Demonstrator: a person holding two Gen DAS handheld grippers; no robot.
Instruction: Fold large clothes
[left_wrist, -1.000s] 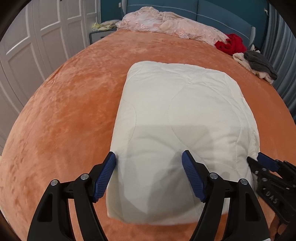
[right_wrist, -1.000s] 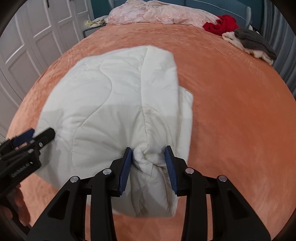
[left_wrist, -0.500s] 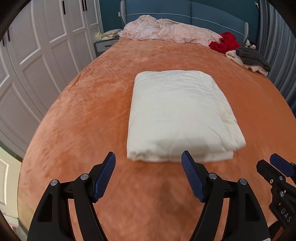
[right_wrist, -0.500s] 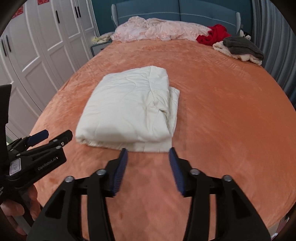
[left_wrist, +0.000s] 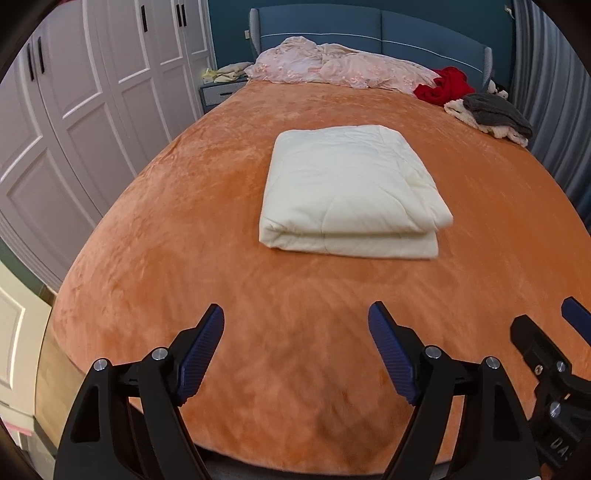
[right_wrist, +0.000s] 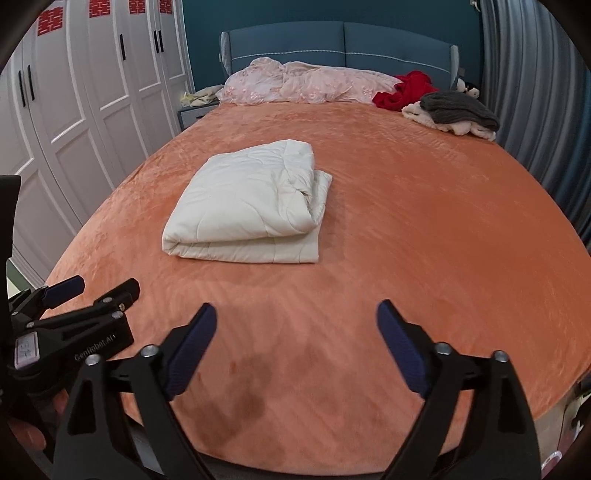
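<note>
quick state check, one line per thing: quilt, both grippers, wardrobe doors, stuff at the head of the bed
cream quilt: folded, flat on the bed, untouched
left gripper: jaws open, empty
right gripper: jaws open, empty
wardrobe doors: closed
pink bedding: crumpled
red garment: unfolded heap
grey garment: loosely piled

A: How's the left gripper (left_wrist: 296, 345)?
B: Jaws spread wide, nothing between them.
A: And the right gripper (right_wrist: 296, 345)?
B: Same, gaping and empty, level just beside the left.

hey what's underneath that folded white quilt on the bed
The folded white quilt lies straight on the orange bedspread, which shows all around it. Whatever sits directly beneath or between its folded layers is covered.
</note>
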